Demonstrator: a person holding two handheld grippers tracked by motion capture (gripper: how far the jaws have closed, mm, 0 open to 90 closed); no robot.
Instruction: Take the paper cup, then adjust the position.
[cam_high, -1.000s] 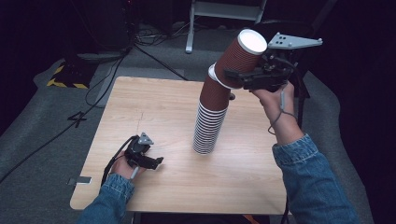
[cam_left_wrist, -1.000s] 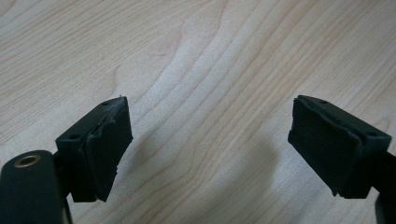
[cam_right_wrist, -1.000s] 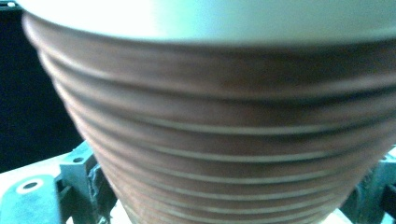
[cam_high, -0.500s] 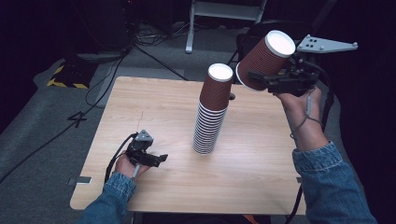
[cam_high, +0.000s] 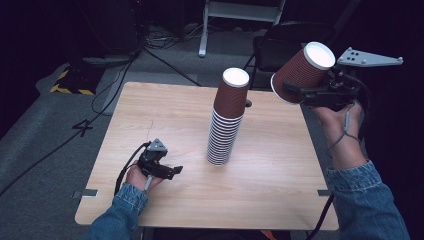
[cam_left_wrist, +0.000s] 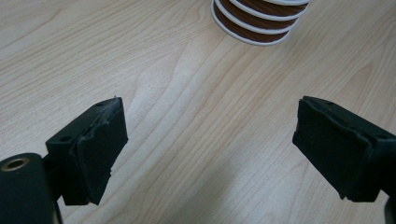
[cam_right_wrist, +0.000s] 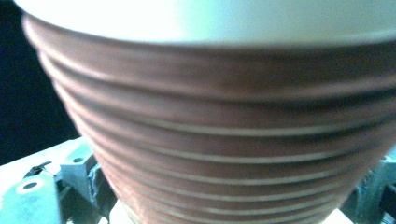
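A: What does the right gripper hold?
B: A ribbed brown cup, clamped and tilted, carried further right of the cup stack than a second ago, past the table edge.
A: And the left gripper?
B: Jaws wide, nothing between them, low on the table left of the stack. Bare wood lies around the stack. A "4" marks the floor.

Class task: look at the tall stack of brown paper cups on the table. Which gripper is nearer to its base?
Left. The left gripper rests low on the table beside the stack; the right gripper holds a lifted cup beyond the table's right edge.
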